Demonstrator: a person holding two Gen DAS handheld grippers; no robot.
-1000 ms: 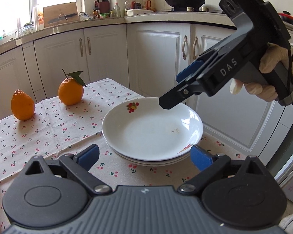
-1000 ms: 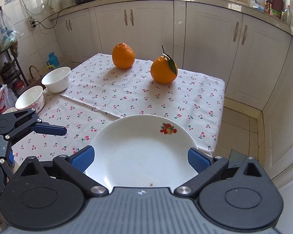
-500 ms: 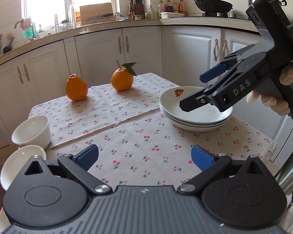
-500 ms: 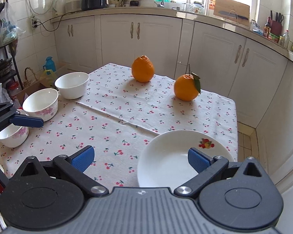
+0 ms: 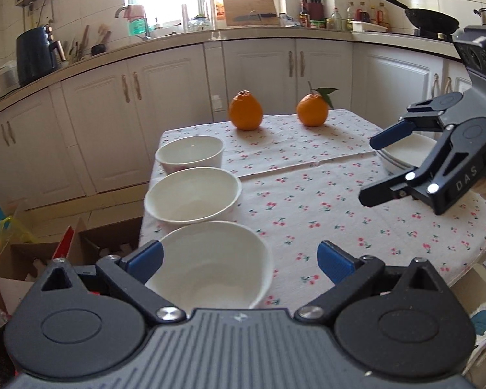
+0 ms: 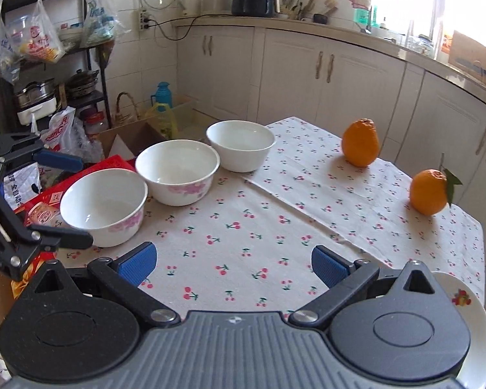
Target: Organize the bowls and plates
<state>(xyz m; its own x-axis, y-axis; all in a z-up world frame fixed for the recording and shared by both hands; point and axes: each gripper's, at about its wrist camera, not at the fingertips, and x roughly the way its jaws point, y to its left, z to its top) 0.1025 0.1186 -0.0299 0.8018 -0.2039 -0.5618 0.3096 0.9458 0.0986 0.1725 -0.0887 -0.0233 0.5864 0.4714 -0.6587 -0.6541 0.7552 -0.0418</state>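
Both grippers swing from the stacked plates toward three bowls; left gripper and right gripper fingers wide, empty; bowls next.

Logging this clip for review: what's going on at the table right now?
A person holds a gripper in each hand over a cherry-print tablecloth; both are open and hold nothing. The plates are stacked at one corner, behind the right gripper. Three white bowls sit apart in a row along the opposite edge, not yet stacked. The left gripper hovers just over the nearest bowl. Two oranges sit untouched at the far end.
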